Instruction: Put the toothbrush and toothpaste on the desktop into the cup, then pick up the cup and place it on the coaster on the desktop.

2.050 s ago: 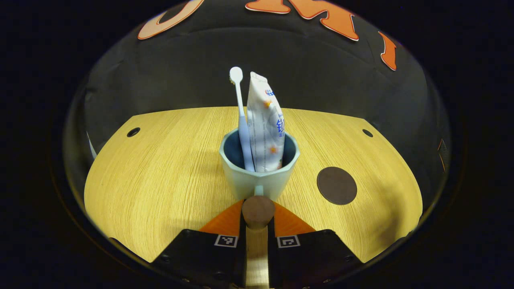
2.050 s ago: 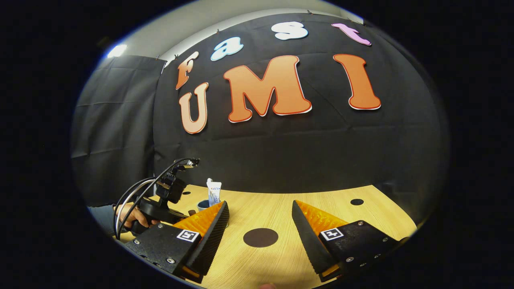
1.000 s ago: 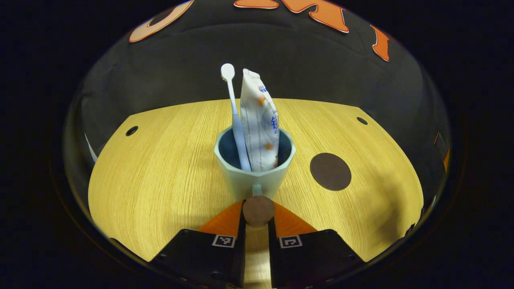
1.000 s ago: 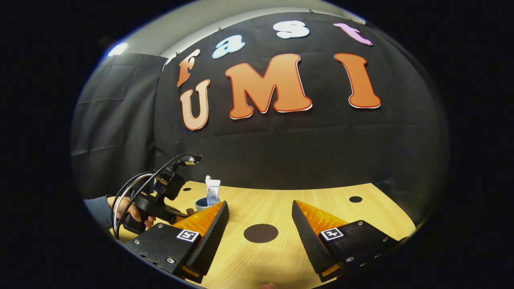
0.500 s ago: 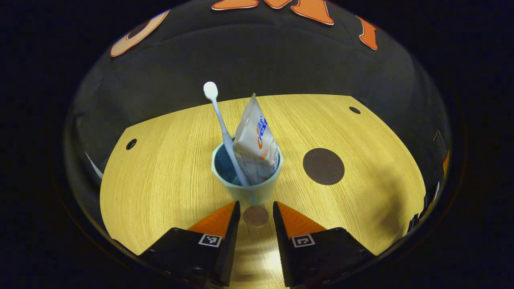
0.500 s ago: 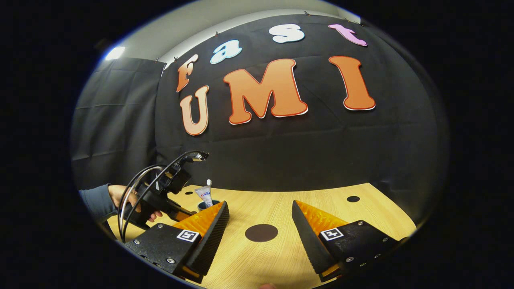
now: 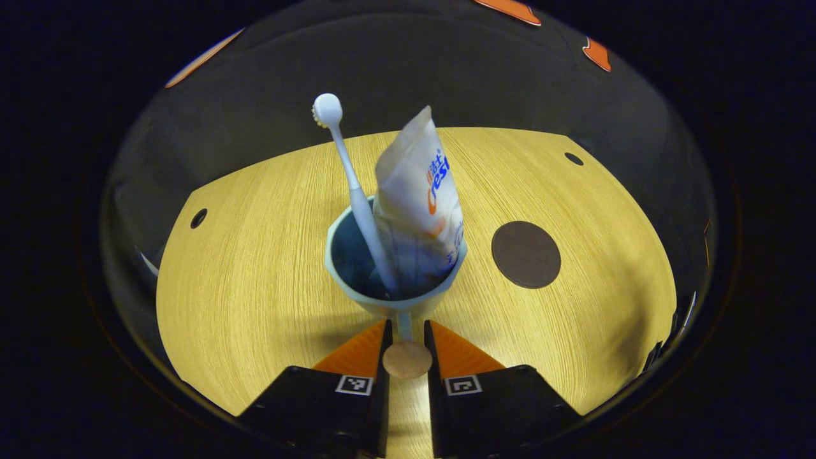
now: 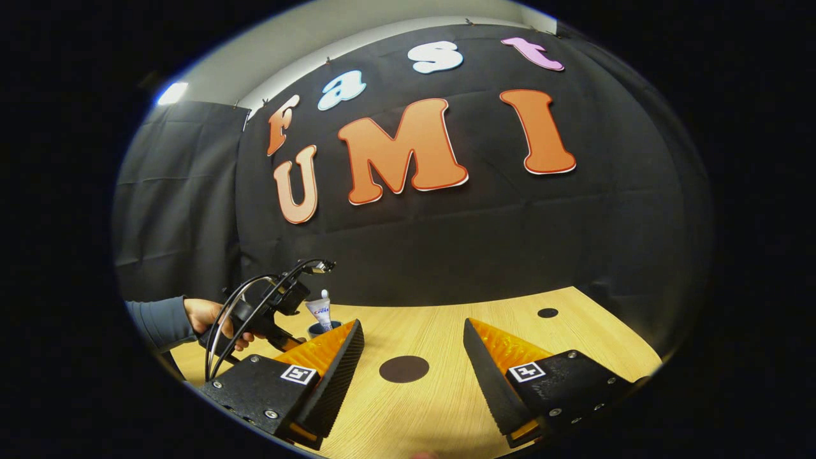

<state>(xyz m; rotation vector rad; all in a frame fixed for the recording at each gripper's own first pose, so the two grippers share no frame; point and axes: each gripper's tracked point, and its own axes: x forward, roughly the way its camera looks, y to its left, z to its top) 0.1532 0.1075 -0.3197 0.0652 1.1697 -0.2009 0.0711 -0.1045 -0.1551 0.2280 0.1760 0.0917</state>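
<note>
My right claw (image 8: pixel 413 335) had two wedge-shaped fingers with ribbed inner faces, each set in a black block carrying a small square black-and-white marker and round screws. My left claw (image 7: pixel 405 341) bore the same markers on its black blocks. Beside the right claw's finger, black cables looped over my left claw's black handle, and I wore a dark blue-grey sleeve (image 8: pixel 156 323).

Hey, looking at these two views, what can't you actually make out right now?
1. Left gripper view: the base of the cup, hidden by its own wall, so lifted or resting is unclear.
2. Left gripper view: lower ends of the toothbrush and toothpaste, down inside the cup.
3. Right gripper view: the cup sits mostly behind a finger of the right tool; the toothbrush is too small.
</note>
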